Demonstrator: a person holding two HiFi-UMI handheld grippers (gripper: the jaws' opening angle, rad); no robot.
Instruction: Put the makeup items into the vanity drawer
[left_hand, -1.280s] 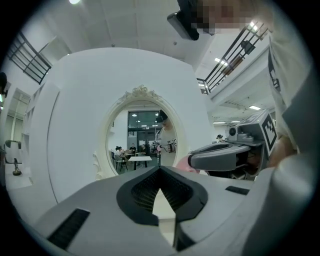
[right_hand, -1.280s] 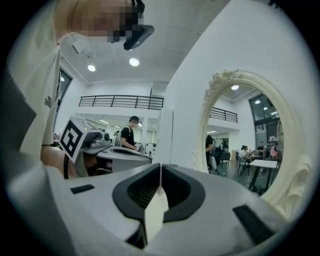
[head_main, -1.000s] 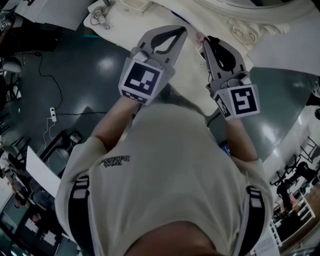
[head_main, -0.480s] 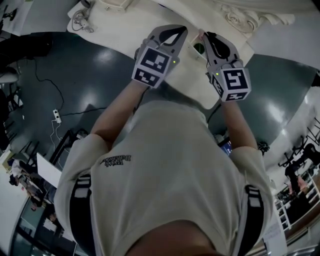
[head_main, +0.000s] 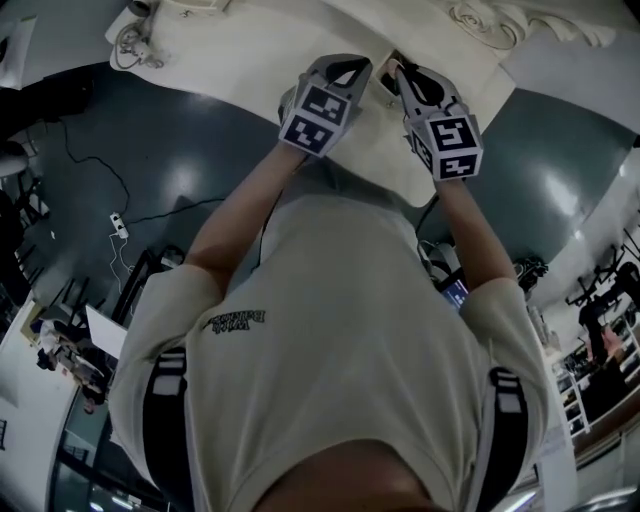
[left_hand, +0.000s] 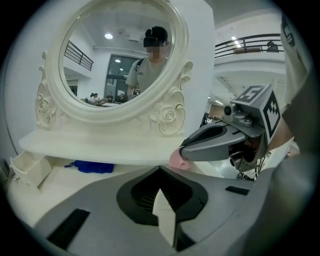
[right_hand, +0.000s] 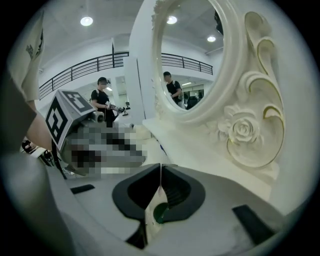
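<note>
Left gripper view: my left gripper and right gripper both have jaws together, holding nothing. Pink item sits beside right tip, green item under it. Risk: closed jaws could shove them off table.

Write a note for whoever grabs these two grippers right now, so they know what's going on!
Left gripper: shut, nothing seen in it, over the vanity top.
Right gripper: shut, close beside it. A small pink thing shows at its tips; held or only behind, I cannot tell.
Things: a blue thing lies on the vanity under the mirror shelf. The drawer is not clearly in view.
Done: nothing seen put away.
Left: get the makeup items into the drawer.
</note>
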